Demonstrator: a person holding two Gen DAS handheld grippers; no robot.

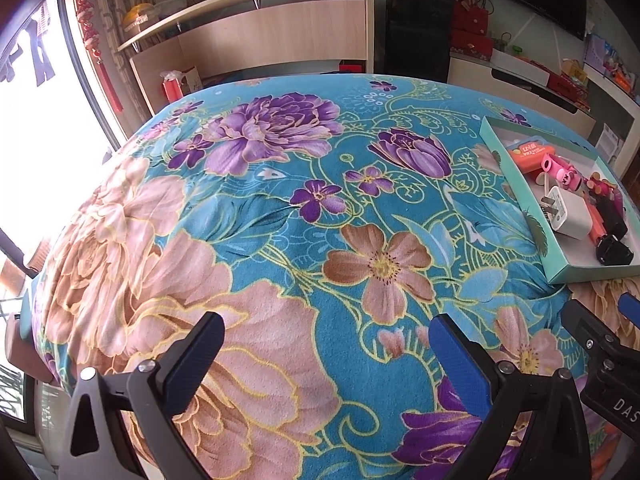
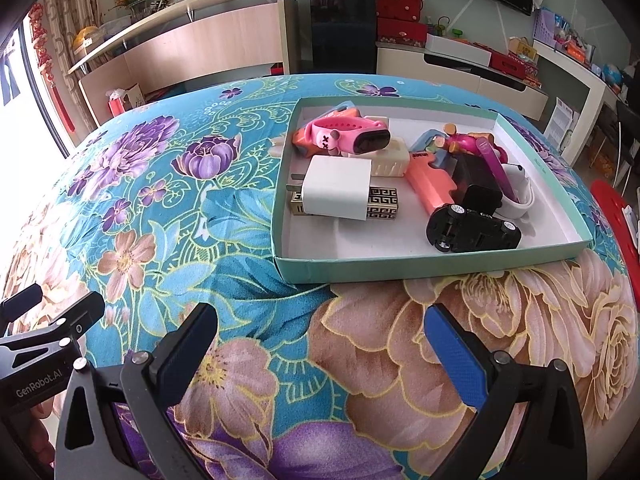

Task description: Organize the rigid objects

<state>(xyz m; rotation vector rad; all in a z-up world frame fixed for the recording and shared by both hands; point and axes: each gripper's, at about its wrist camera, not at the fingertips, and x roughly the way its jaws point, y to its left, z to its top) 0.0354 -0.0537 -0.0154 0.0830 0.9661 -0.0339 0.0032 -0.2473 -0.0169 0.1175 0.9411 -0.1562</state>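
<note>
Both grippers, left (image 1: 326,356) and right (image 2: 322,344), hover over the flowered worktop (image 1: 280,200) with fingers spread wide, holding nothing. Every rigid object, including the white charger (image 2: 336,190) and black toy car (image 2: 474,229), sits gathered in the shallow box (image 2: 400,266) near the worktop's right edge, probably to keep them together.

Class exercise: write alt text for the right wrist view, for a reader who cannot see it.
A shallow teal box on a floral tablecloth holds small items: a white charger, a pink watch, and an upside-down black toy car. The open right gripper is in the foreground, holding nothing.
</note>
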